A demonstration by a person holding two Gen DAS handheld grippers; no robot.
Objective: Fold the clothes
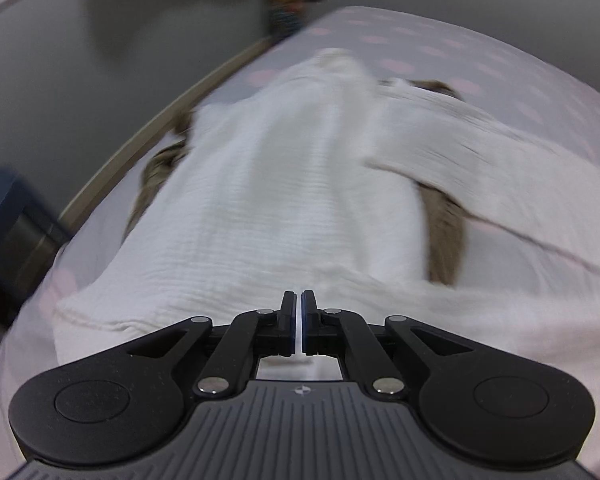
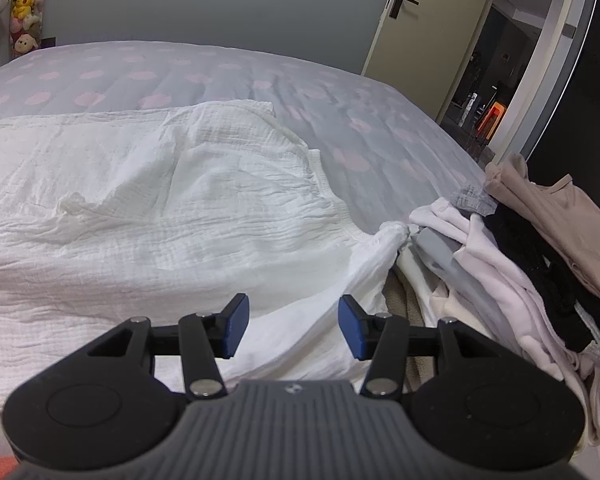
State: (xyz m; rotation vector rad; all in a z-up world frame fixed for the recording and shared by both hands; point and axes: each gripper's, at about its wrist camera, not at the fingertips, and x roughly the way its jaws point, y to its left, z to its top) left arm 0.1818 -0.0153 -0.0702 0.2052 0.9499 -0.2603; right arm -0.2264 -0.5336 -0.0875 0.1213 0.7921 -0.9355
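A white crinkled garment [image 1: 300,168] lies spread along the bed, with a sleeve [image 1: 480,152] stretched out to the right. My left gripper [image 1: 299,312] is shut at the garment's near hem, and a thin strip of white cloth shows between its pads. In the right wrist view the same white garment [image 2: 160,208] lies rumpled. My right gripper [image 2: 292,320] stands open just above its near edge. Cloth lies below the gap, and the blue pads [image 2: 236,330] do not press on it.
A brown garment [image 1: 446,232] lies under the white one. The bed [image 2: 260,80] has a pale sheet with pink dots. A pile of pink, black, grey and beige clothes [image 2: 520,248] sits at the bed's right edge. Behind it is a door [image 2: 420,20], and plush toys [image 2: 26,4] hang at the far left.
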